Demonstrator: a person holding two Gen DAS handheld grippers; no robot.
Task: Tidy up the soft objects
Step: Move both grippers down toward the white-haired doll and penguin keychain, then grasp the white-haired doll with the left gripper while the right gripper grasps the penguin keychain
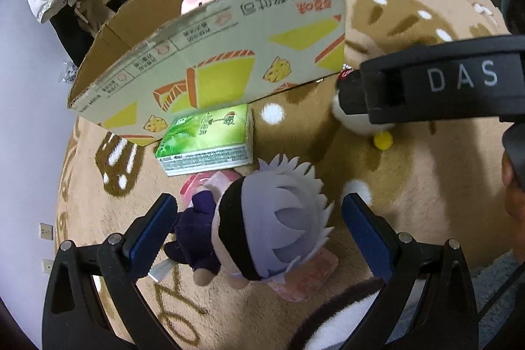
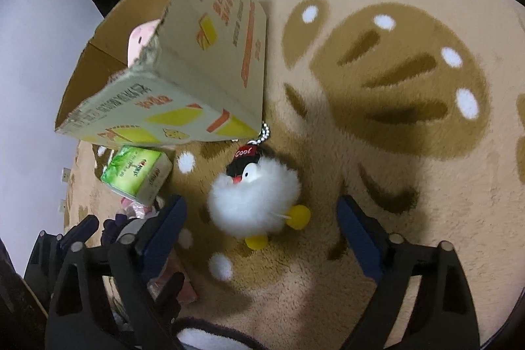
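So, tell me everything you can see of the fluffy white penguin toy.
The penguin toy is a round ball of long white fluff with a small black-and-white face, a red beak, two yellow feet, and a black and red cap lettered "Cool". A bead chain runs from the cap toward the cardboard box. It lies on the tan rug, between the open right tongs, untouched by their pads.

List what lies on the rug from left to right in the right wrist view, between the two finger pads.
Green tissue pack → white penguin plush → its yellow foot. All lie on the rug; the cardboard box stands behind the first two.
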